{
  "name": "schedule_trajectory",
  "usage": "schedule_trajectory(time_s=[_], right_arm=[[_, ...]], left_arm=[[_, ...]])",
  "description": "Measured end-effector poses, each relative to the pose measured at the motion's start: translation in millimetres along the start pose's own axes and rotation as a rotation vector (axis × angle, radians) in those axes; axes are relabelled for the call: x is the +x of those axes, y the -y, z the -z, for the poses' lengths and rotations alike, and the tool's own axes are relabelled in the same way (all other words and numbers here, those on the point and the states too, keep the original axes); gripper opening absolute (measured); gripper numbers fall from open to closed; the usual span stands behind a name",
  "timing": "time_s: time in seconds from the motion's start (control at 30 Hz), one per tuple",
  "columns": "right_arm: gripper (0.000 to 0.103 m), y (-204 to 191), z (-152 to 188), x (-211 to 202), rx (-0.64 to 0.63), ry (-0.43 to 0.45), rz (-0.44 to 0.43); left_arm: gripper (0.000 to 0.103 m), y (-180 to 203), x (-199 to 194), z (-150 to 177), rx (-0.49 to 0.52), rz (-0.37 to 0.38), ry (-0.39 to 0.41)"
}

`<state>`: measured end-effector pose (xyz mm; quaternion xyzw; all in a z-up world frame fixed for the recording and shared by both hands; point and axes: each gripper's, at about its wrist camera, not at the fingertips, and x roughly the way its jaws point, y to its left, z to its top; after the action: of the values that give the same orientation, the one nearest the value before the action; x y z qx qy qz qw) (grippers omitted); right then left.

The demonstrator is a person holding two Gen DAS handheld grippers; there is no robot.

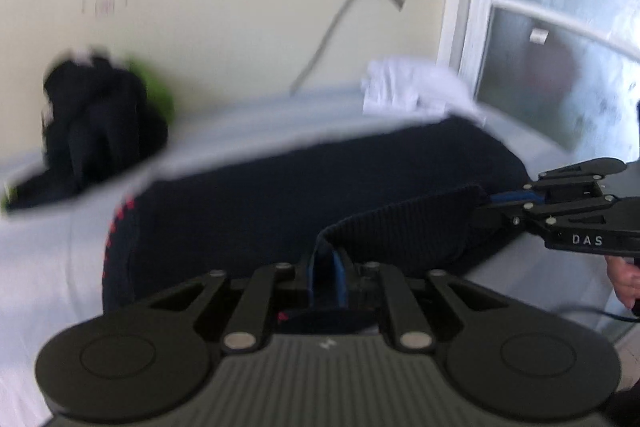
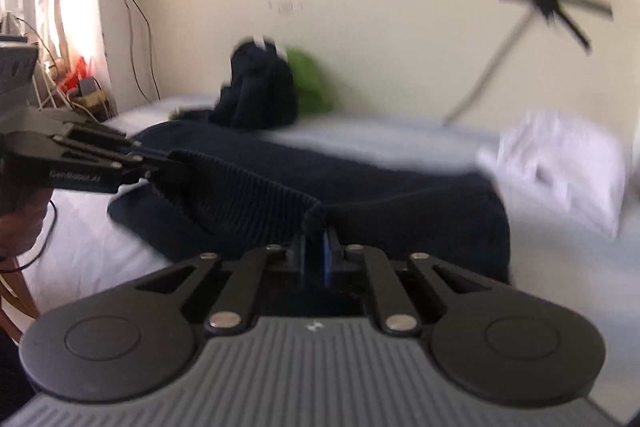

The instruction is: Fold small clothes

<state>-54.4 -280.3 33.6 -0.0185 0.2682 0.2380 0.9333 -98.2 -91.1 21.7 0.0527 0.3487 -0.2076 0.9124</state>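
A dark navy knitted garment (image 1: 312, 187) with red stitching along its left side lies spread on the white bed (image 1: 36, 267). My left gripper (image 1: 326, 263) is shut on its ribbed hem near the lower middle. My right gripper (image 1: 490, 203) enters from the right and is shut on the same hem further along, so the hem is lifted between the two. In the right wrist view the right gripper (image 2: 320, 233) pinches the ribbed edge of the garment (image 2: 360, 195), and the left gripper (image 2: 156, 167) holds it at the left.
A pile of dark and green clothes (image 1: 100, 119) sits at the back of the bed against the wall; it also shows in the right wrist view (image 2: 264, 91). Folded white cloth (image 1: 412, 87) lies at the back right. A window (image 1: 560, 27) is at the right.
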Motion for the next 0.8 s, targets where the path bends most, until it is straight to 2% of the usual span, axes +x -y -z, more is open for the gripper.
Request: schedule_trajectory(time_s=[0.03,0.1,0.13,0.17,0.2,0.3,0.37,0.4,0.47,0.53,0.6,0.63,0.67,0.7,0.8], right_arm=[[0.011,-3,11,4,0.02,-0.014,0.017],[0.015,-6,25,7,0.05,-0.01,0.037],[0.019,-9,24,7,0.046,0.004,0.048],[0.03,-11,21,5,0.038,-0.003,0.051],[0.036,-9,18,0,0.041,-0.001,0.033],[0.036,1,3,-29,0.063,0.069,-0.027],[0.036,7,-4,-39,0.07,0.124,-0.014],[0.036,9,-9,-41,0.078,0.145,0.001],[0.036,13,-17,-33,0.094,0.164,0.02],[0.036,12,-23,-11,0.091,0.138,0.044],[0.036,16,-25,19,0.09,0.07,0.042],[0.035,21,-24,36,0.108,0.01,0.044],[0.029,30,-24,56,0.123,-0.039,0.053],[0.016,39,-25,71,0.125,-0.057,0.073],[0.004,63,-35,95,0.186,-0.021,0.12]], left_arm=[[0.016,-2,7,6,-0.007,-0.002,-0.024],[0.02,-2,1,11,0.004,0.009,-0.008],[0.029,-2,-7,11,0.013,0.024,0.0],[0.036,-2,-17,10,0.019,0.044,0.026],[0.037,-4,-29,10,0.022,0.062,0.058],[0.037,-22,-60,7,-0.012,0.075,0.148],[0.035,-41,-62,-4,-0.084,0.078,0.168],[0.032,-49,-56,-9,-0.115,0.072,0.164],[0.019,-57,-36,-19,-0.144,0.046,0.137],[0.016,-60,-9,-26,-0.145,0.041,0.081],[0.016,-59,21,-32,-0.116,0.033,0.027],[0.015,-57,35,-36,-0.095,0.006,0.01],[0.015,-57,51,-40,-0.08,-0.027,-0.007],[0.017,-59,63,-44,-0.075,-0.044,-0.014],[0.018,-68,77,-51,-0.1,-0.068,0.008]])
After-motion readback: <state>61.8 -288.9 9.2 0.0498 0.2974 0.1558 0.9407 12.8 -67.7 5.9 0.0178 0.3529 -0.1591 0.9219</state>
